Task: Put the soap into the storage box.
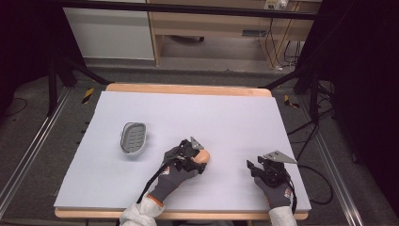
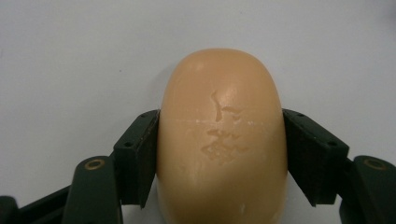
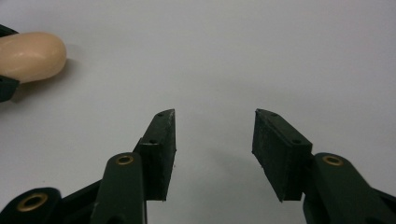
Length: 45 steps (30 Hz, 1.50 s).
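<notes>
Left gripper [image 2: 219, 158] fingers are clamped on the soap [image 2: 222, 140], right gripper [image 3: 214, 154] fingers apart, and honestly that slick bar could squirt out before reaching the dish [image 1: 133, 138] at 10 o'clock.

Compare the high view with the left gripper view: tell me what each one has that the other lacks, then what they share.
The high view alone has the grey soap dish lying apart to the left of the left gripper, the right gripper with its jaws apart over bare table, both gloved hands, and the floor and furniture beyond the table. The left gripper view alone has the close detail: both black pads pressed against the sides of the soap bar, and scuffed marks on its top. Both share the peach soap bar clamped in the left gripper and the pale table surface.
</notes>
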Tool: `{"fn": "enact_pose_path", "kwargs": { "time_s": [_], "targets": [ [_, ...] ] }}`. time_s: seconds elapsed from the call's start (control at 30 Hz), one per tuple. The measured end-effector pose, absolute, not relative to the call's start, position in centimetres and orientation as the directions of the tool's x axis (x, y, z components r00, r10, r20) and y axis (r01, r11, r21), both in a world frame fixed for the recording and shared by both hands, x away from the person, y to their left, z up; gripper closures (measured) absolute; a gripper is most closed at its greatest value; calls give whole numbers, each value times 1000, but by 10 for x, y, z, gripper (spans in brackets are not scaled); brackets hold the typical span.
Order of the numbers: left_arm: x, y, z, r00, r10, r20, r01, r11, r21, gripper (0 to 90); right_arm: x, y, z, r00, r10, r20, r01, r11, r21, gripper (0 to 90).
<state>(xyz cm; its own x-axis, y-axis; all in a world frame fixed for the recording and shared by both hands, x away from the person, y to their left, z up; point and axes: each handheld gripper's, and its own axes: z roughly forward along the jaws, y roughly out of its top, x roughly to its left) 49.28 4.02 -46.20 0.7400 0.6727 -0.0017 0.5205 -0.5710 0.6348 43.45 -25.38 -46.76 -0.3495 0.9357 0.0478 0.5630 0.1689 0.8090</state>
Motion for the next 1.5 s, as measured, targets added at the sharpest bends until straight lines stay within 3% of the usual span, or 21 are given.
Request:
{"fn": "enact_pose_path", "kwargs": {
  "time_s": [1.5],
  "targets": [
    [472, 118, -410, 683, 729, -45, 515, -437, 737, 320, 433, -254, -467, -342, 938, 57, 561, 155, 813, 494]
  ]
}}
